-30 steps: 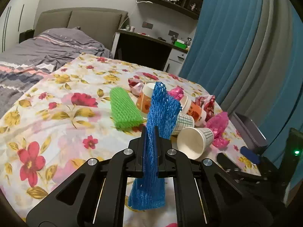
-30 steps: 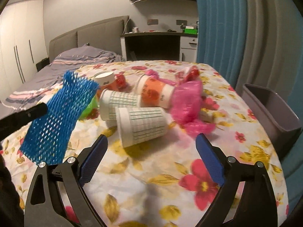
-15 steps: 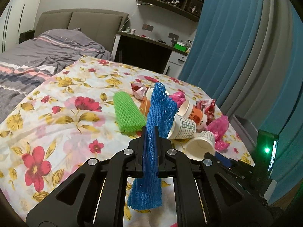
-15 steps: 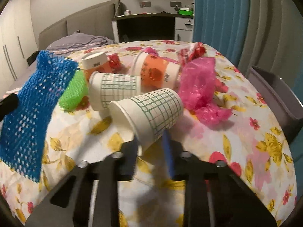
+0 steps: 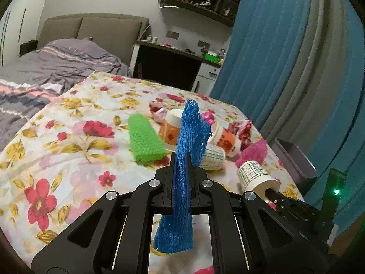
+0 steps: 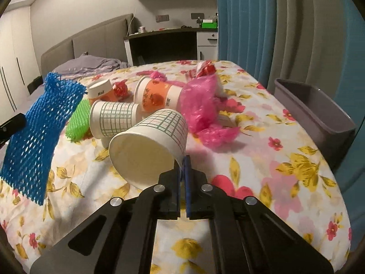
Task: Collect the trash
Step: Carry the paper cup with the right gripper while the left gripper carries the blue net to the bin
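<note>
Cup rim (image 6: 146,159) pinched in right gripper (image 6: 182,173) — blue net (image 5: 182,173) clamped in left gripper (image 5: 181,159). Both are best carried level to grey bin (image 6: 314,111) — thin rim is easily slipped.

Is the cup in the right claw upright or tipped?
Tipped. The cup lies sideways, its open mouth facing the camera, rim pinched by the right claw.

Blue foam net (image 5: 190,137); green foam net (image 5: 144,139); white paper cup (image 6: 148,146) with green grid; orange-and-white cup (image 6: 157,97); pink plastic bag (image 6: 203,105); grey bin (image 6: 314,111); floral red-yellow cloth (image 6: 285,171); teal curtain (image 5: 269,52).
</note>
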A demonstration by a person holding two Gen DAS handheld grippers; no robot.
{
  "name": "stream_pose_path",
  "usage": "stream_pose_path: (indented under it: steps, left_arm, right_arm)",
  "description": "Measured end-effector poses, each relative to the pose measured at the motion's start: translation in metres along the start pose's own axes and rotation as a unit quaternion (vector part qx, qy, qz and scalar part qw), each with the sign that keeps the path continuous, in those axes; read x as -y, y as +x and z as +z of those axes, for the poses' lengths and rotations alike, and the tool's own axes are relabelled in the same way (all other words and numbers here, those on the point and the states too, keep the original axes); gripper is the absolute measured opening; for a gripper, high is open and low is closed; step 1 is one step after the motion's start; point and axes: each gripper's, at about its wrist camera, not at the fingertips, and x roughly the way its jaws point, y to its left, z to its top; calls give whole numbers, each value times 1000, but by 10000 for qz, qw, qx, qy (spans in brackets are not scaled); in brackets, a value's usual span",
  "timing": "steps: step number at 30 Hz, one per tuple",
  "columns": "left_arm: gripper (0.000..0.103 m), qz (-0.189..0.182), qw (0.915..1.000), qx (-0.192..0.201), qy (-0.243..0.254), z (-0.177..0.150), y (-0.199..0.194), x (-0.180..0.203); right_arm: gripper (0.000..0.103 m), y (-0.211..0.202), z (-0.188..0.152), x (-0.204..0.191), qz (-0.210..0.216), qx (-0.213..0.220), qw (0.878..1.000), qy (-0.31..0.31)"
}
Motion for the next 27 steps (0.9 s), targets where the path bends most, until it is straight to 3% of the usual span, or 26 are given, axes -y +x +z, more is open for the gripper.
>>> stream_pose_path:
  steps: [13,19,27]
  left_arm:
    - [5,-530,9976,11,443,14,6,68]
    - [5,-1011,9914,-11,834,27,21,131]
    - [5,-1834,9750,-75,1251,42,59,238]
  right_arm:
    - [4,-47,10,65,-72,438,9986,299]
    - [4,-59,21,115,-410,655,9956,524]
    - [4,-67,40,196,-1066,891,9860,919]
